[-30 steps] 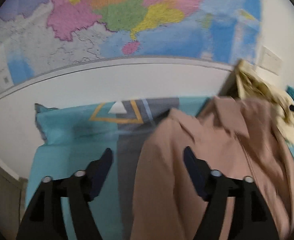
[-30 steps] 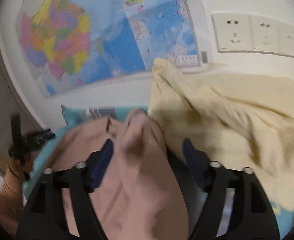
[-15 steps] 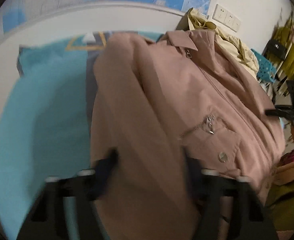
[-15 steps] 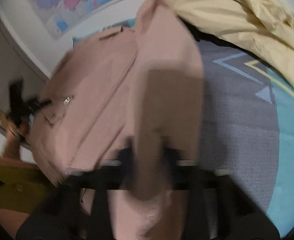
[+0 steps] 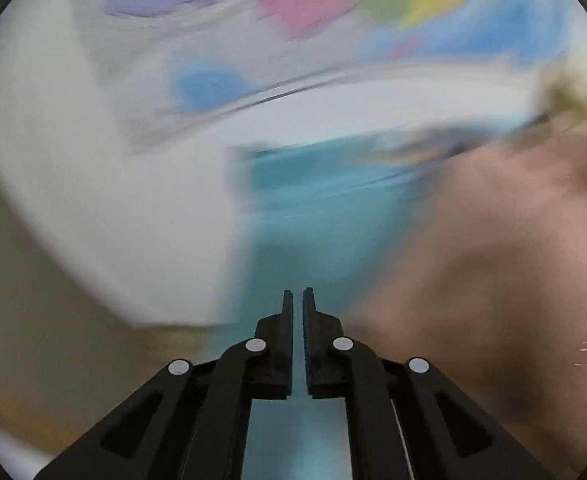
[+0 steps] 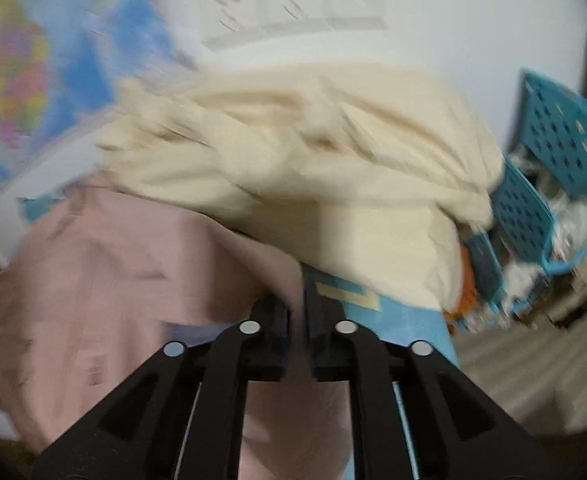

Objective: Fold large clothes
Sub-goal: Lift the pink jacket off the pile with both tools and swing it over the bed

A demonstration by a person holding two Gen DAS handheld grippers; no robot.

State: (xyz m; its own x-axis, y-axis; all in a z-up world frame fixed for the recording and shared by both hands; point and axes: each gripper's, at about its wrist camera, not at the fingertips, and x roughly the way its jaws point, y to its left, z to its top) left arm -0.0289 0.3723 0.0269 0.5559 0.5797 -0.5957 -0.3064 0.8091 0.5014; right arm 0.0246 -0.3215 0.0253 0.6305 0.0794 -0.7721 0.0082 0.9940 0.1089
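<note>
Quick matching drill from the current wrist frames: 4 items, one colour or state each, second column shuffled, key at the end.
Column 1:
1. pink jacket
2. cream garment
3. basket
4. left gripper

Column 2:
A. blue plastic, perforated walls
B. fingers together, nothing visible between them
C. pinched by the right gripper
D. heaped behind the jacket, by the wall

Pairs: 1-C, 2-D, 3-A, 4-B

My left view smears the wall map (image 5: 293,4) and pink jacket (image 5: 493,260) (its right side cropped), possibly hiding any pinched cloth.
</note>
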